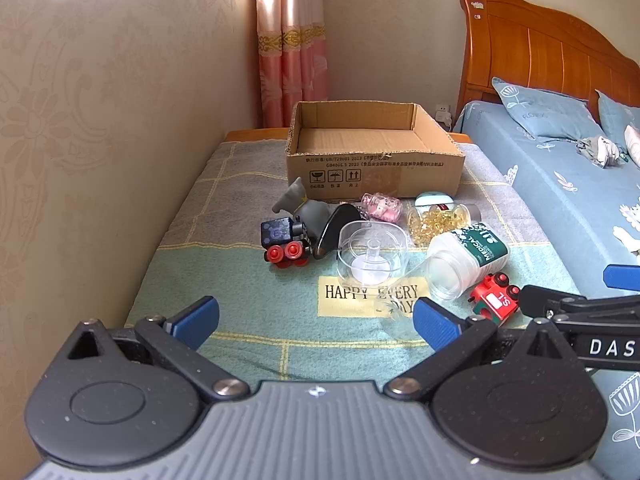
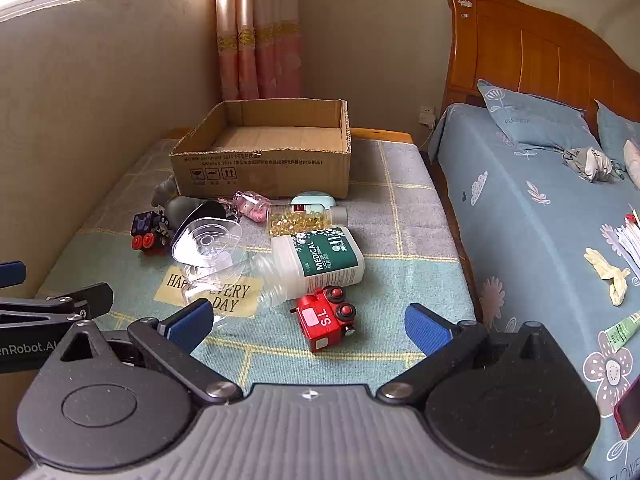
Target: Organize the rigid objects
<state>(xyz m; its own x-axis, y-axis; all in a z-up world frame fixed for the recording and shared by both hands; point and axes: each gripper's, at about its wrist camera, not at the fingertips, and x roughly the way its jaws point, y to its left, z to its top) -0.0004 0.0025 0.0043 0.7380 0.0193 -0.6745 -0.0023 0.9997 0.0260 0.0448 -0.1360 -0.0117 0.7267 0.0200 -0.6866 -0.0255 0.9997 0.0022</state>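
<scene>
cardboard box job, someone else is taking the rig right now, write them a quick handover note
Left claw: open, holding nothing, above the mat's near end.
Right claw: open, holding nothing, with the red toy truck just ahead of it.
Cardboard box: at the far end of the mat, nothing visible inside.
All loose on the mat in front of the box: black toy train, grey figure, clear plastic container, pink case, bottle of yellow capsules, cotton swab bottle, red toy truck.
Done: nothing is boxed yet.
Left: every item probably goes into the box.
</scene>
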